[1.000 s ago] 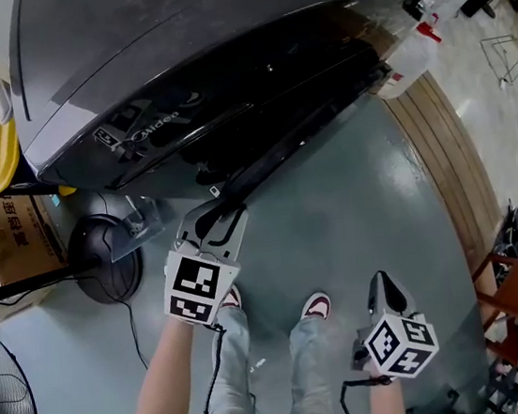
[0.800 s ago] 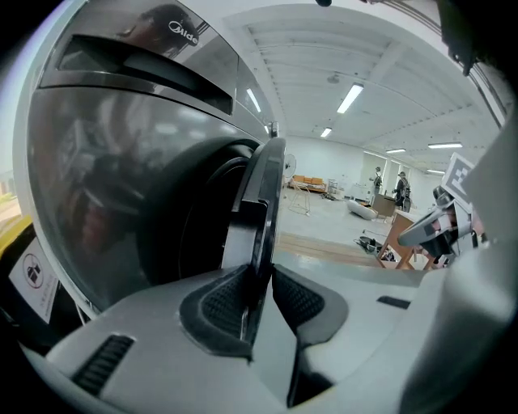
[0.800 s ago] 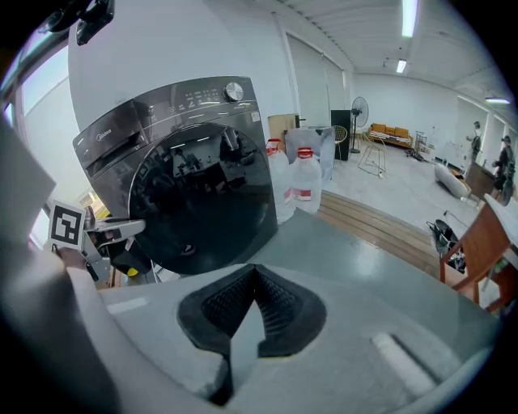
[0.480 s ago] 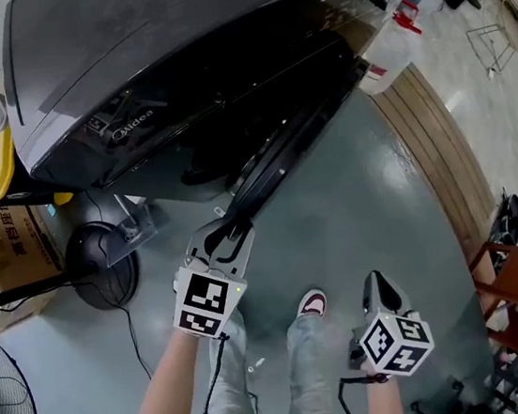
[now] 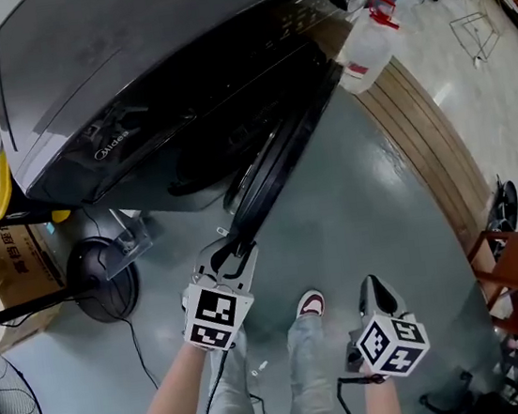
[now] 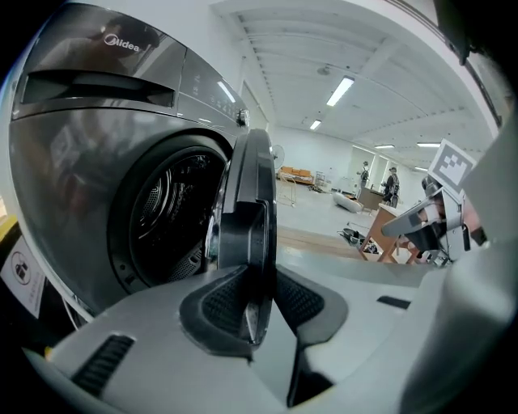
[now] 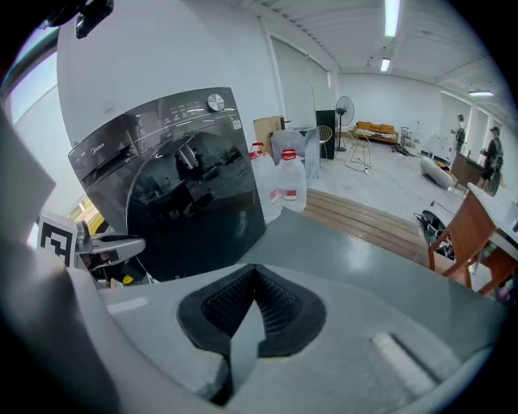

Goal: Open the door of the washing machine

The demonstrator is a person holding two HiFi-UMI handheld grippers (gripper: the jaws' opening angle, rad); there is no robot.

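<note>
At your far left, a cardboard box [image 5: 5, 258] and a round fan base [image 5: 103, 279] crowd the washing machine [image 5: 129, 86]'s corner. The door [image 5: 275, 152] stands swung out edge-on towards you, and your left gripper [image 5: 230, 250] is clamped on its rim, a pad on either face. Behind the door the drum [image 6: 162, 210] gapes, showing its perforated wall. To the right of the door the grey floor [image 5: 382, 204] lies open. Your right gripper [image 5: 376, 288] hangs there beside your leg, jaws together on nothing. Further right, red-capped jugs [image 5: 366, 45] stand against the machine's side, and a wooden chair [image 5: 512, 258] marks the edge.
</note>
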